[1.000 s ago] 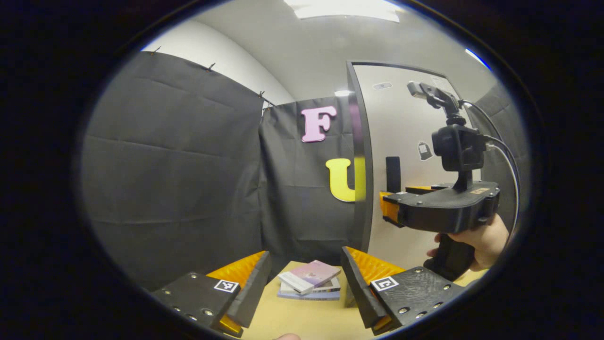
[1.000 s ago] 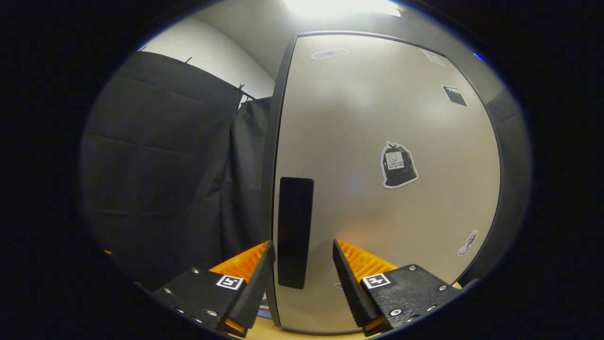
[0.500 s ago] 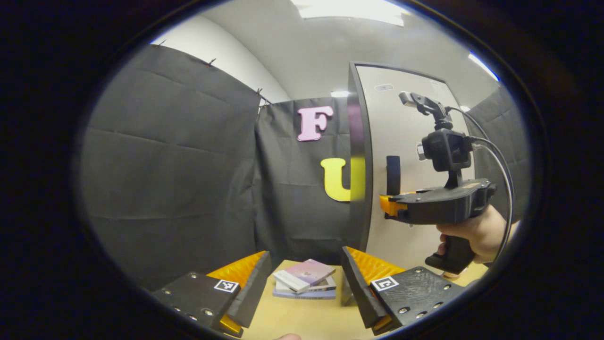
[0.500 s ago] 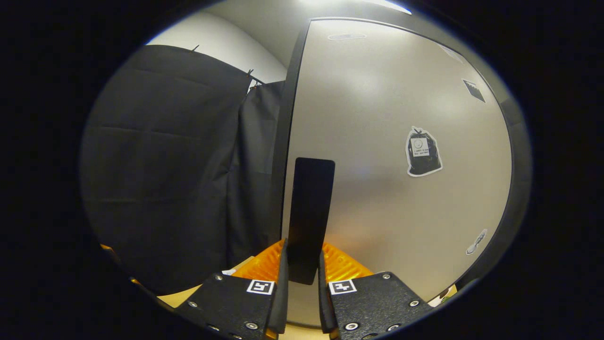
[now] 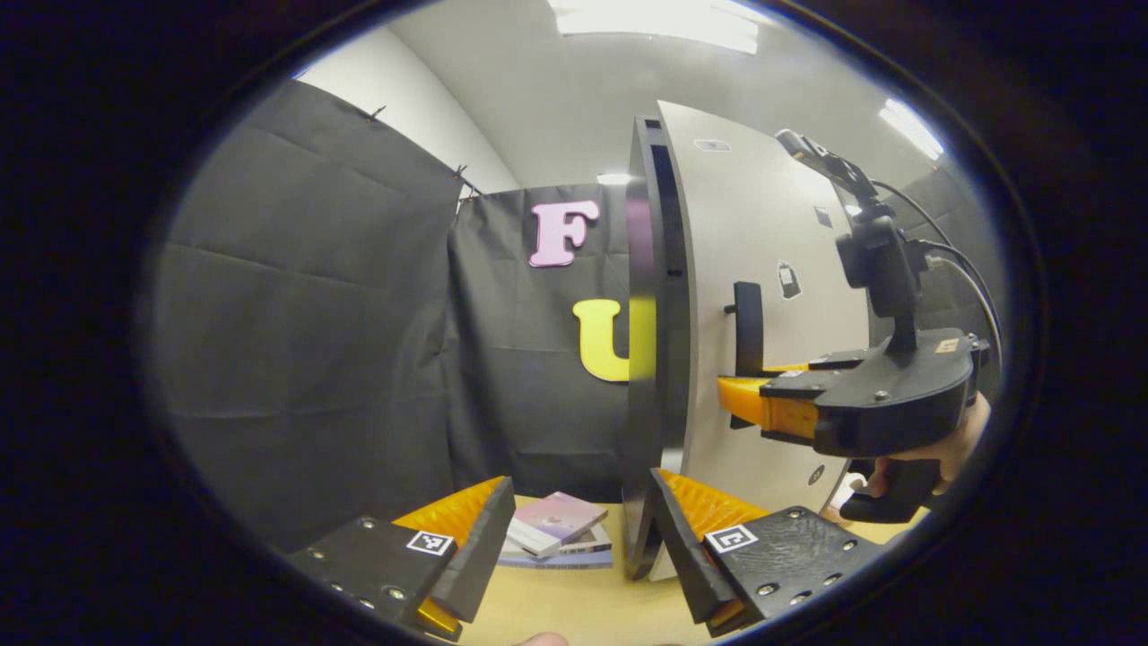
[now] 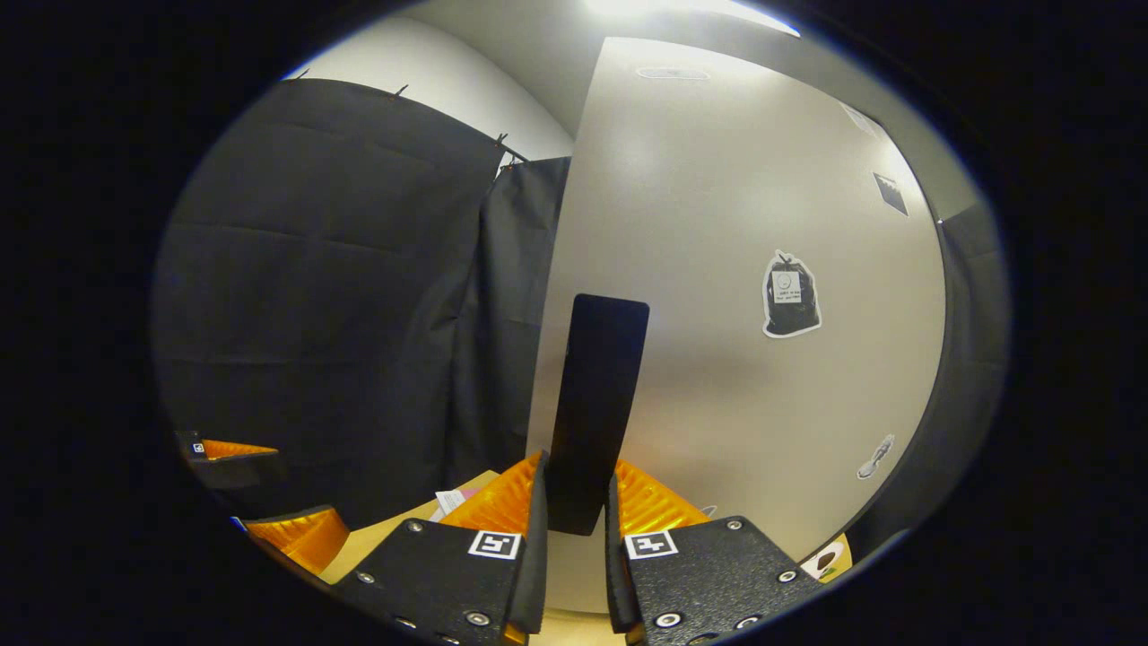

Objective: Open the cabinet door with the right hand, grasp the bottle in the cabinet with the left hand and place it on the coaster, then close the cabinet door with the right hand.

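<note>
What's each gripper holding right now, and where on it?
Right gripper clamps the lower end of the cabinet door's black vertical bar handle. Left gripper is open, holding nothing.

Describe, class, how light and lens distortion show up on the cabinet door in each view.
Left gripper view: the cabinet door bows outward from fisheye distortion; ceiling lights glare overhead. Right gripper view: a soft sheen spreads across the door's pale face, a bright light burns out at the top, and the dark handle, clamped in the right hand-held gripper, stays sharp.

Right tool (image 6: 574,502) clamped, left tool (image 5: 578,525) agape
</note>
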`<state>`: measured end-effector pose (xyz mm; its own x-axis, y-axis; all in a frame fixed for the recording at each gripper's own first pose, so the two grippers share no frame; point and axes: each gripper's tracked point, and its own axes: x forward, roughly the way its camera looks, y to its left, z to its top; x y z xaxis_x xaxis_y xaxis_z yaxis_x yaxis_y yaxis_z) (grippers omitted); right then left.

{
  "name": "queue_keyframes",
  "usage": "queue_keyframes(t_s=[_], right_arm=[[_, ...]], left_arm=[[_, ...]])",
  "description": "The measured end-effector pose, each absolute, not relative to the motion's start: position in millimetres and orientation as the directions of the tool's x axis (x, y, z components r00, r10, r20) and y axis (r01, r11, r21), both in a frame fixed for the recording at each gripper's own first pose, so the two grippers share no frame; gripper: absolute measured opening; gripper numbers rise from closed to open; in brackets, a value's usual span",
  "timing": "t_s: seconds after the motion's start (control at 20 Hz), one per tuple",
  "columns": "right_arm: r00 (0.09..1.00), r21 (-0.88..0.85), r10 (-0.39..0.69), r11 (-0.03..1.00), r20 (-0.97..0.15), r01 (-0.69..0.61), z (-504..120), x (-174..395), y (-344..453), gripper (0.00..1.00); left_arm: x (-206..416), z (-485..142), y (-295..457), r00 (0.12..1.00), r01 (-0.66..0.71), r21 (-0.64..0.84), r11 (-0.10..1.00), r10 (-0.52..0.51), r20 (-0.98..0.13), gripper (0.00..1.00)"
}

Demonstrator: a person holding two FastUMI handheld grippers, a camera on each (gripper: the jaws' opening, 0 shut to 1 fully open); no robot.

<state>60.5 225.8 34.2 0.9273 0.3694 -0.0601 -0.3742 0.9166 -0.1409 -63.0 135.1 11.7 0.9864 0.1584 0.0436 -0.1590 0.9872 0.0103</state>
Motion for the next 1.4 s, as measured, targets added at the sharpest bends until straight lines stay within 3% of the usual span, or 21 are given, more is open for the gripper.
queue_keyframes(t_s=[0.05, 0.1, 0.2, 0.4, 0.45, 0.5, 0.6, 0.8, 0.95, 1.05, 1.2, 1.4], right_arm=[[0.924, -0.139, 0.378, 0.913, -0.056, -0.382, 35, 56, 224, 0.28], [0.921, -0.143, 0.387, 0.909, -0.049, -0.390, 35, 53, 223, 0.29], [0.913, -0.158, 0.407, 0.899, -0.040, -0.408, 35, 45, 219, 0.28], [0.882, -0.129, 0.470, 0.873, -0.044, -0.471, 37, 29, 211, 0.28], [0.874, -0.123, 0.483, 0.866, -0.046, -0.485, 35, 27, 208, 0.28], [0.867, -0.116, 0.496, 0.859, -0.047, -0.498, 36, 24, 204, 0.28], [0.855, -0.095, 0.517, 0.849, -0.052, -0.519, 36, 15, 198, 0.28], [0.841, -0.067, 0.539, 0.838, -0.054, -0.541, 37, -5, 173, 0.28], [0.842, -0.048, 0.537, 0.841, -0.056, -0.539, 40, -33, 146, 0.28], [0.849, -0.041, 0.526, 0.848, -0.059, -0.528, 41, -41, 130, 0.29], [0.868, -0.034, 0.491, 0.869, -0.068, -0.494, 45, -53, 106, 0.28], [0.898, -0.026, 0.436, 0.899, -0.055, -0.438, 54, -69, 82, 0.27]], left_arm=[[-70, 16, 131, 0.985, -0.165, 0.021, 0.986, 0.164, 0.052, 0.90], [-74, 19, 127, 0.984, -0.172, 0.031, 0.985, 0.170, 0.059, 0.86], [-77, 22, 116, 0.981, -0.187, 0.047, 0.981, 0.184, 0.069, 0.90], [-81, 29, 102, 0.977, -0.209, 0.074, 0.975, 0.206, 0.051, 0.90], [-80, 35, 98, 0.975, -0.217, 0.084, 0.972, 0.213, 0.057, 0.86], [-80, 40, 90, 0.973, -0.227, 0.096, 0.969, 0.222, 0.067, 0.90], [-96, 52, 73, 0.969, -0.240, 0.115, 0.964, 0.231, 0.085, 0.86], [-121, 55, 39, 0.971, -0.234, 0.095, 0.967, 0.228, 0.074, 0.90], [-132, 62, 15, 0.970, -0.238, 0.112, 0.965, 0.230, 0.082, 0.90], [-136, 63, 0, 0.970, -0.235, 0.112, 0.965, 0.226, 0.088, 0.81], [-140, 63, -26, 0.973, -0.222, 0.102, 0.970, 0.213, 0.088, 0.90], [-139, 56, -55, 0.979, -0.200, 0.105, 0.974, 0.195, 0.061, 0.90]])
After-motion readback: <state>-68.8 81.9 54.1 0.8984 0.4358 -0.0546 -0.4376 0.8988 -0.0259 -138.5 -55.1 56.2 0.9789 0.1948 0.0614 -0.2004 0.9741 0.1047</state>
